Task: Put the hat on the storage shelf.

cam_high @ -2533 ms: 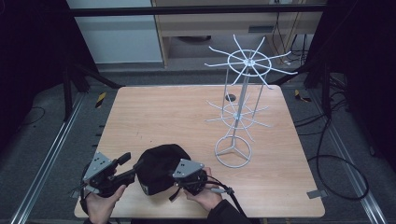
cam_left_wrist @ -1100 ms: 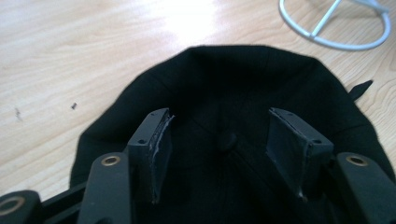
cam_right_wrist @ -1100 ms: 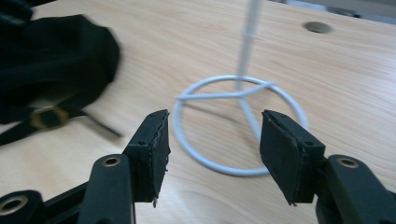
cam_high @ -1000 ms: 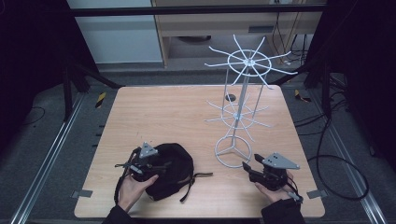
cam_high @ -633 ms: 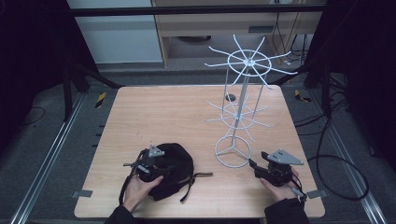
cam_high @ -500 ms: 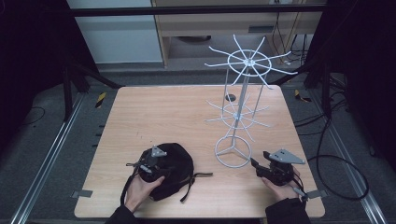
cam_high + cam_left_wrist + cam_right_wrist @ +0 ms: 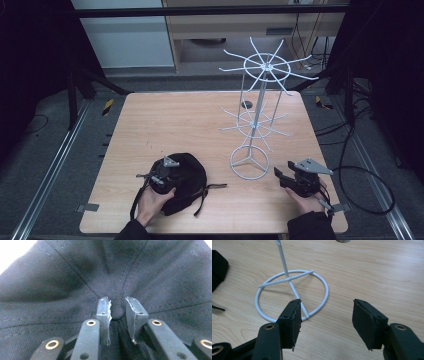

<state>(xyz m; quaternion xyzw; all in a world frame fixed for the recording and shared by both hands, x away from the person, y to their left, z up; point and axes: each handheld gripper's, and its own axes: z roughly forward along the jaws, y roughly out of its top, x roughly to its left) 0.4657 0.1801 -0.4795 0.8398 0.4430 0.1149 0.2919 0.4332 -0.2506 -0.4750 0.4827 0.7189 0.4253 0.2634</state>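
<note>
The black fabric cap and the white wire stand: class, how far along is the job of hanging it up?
Done: the black fabric cap lies on the wooden table near the white wire stand. In hand: the left hand-held gripper has just been closing its jaws on the cap's top button. The right hand-held gripper waits open by the stand's ring base. Left: probably lifting and hanging the cap.

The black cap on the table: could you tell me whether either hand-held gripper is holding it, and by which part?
The left hand-held gripper, jaws just closing, pinches the black cap at its crown button; the right hand-held gripper holds nothing.
</note>
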